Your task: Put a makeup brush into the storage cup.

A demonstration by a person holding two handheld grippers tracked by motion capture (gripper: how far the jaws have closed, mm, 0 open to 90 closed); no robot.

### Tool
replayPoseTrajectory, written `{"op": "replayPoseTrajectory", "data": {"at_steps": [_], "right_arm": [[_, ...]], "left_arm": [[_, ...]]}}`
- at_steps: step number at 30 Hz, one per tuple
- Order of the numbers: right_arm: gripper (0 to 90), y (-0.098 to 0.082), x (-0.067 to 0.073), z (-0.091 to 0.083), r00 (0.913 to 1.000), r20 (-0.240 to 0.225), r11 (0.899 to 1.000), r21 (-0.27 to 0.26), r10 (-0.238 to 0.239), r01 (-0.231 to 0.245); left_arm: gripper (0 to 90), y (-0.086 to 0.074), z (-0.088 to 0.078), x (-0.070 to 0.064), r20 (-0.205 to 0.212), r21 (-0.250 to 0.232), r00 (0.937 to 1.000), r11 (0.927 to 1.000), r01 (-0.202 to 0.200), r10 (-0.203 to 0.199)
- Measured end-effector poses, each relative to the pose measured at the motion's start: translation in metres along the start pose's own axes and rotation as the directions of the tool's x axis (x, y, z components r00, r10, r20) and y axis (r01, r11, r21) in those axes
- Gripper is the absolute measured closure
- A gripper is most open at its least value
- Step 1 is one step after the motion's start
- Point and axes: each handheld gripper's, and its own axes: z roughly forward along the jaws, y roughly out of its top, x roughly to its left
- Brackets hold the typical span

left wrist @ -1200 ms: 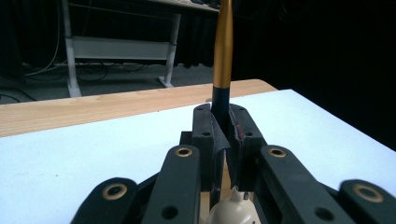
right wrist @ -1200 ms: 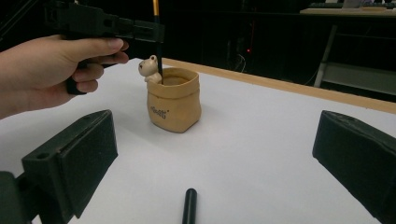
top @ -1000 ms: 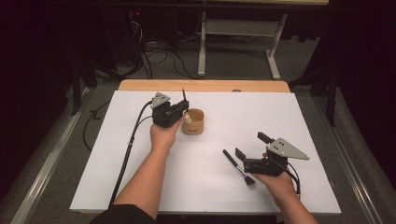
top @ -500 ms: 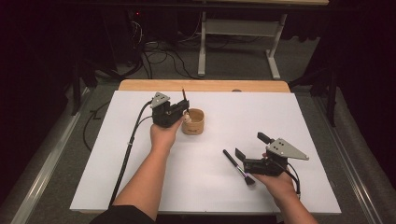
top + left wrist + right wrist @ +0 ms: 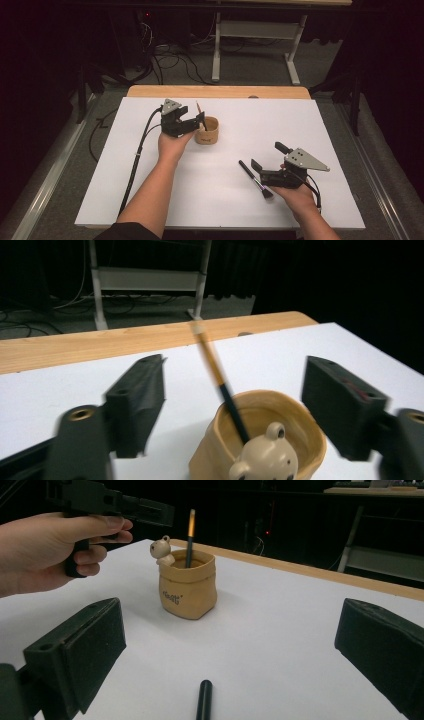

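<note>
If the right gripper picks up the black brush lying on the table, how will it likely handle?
The brush looks thin and straight, so probably stiff and light. Its round handle lies flat on the table, so a nudge may roll it. It lies between the open jaws of the right gripper; pinching something so low could be fiddly.

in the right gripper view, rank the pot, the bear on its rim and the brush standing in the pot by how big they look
1. pot
2. brush, as far as it shows above the rim
3. bear, close to the brush, so that order is unsure
</note>
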Motion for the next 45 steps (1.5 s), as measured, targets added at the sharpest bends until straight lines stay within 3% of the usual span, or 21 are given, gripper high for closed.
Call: {"op": "replayPoseTrajectory", "data": {"at_steps": [6, 11, 21, 29, 45], "right_arm": [[1.3, 0.001, 0.002, 0.0, 1.0, 0.0, 1.0, -0.004, -0.007, 0.007], [1.2, 0.001, 0.001, 0.0, 1.0, 0.004, 1.0, -0.004, -0.008, 0.008], [1.2, 0.001, 0.001, 0.0, 0.9999, 0.006, 1.0, -0.003, -0.009, 0.009], [1.3, 0.001, 0.001, -0.001, 0.9999, 0.013, 1.0, -0.004, -0.005, 0.006], [1.2, 0.001, 0.0, 0.0, 0.9999, 0.014, 1.0, -0.008, -0.008, 0.008]], "left_arm": [[12.6, 0.006, -0.011, -0.004, 0.006, -0.021, 0.9995, 0.9993, -0.03, 0.03], [0.0, 0.006, -0.013, -0.003, -0.011, 0.008, 0.9996, 0.9996, -0.026, 0.026], [0.0, -0.003, -0.029, 0.0, -0.021, -0.002, 0.9994, 0.9996, -0.028, 0.028], [0.0, -0.009, -0.051, 0.004, -0.028, 0.007, 0.9992, 0.9996, -0.027, 0.027], [0.0, -0.015, -0.085, -0.004, -0.008, -0.003, 0.9991, 0.9991, -0.043, 0.043]]}}
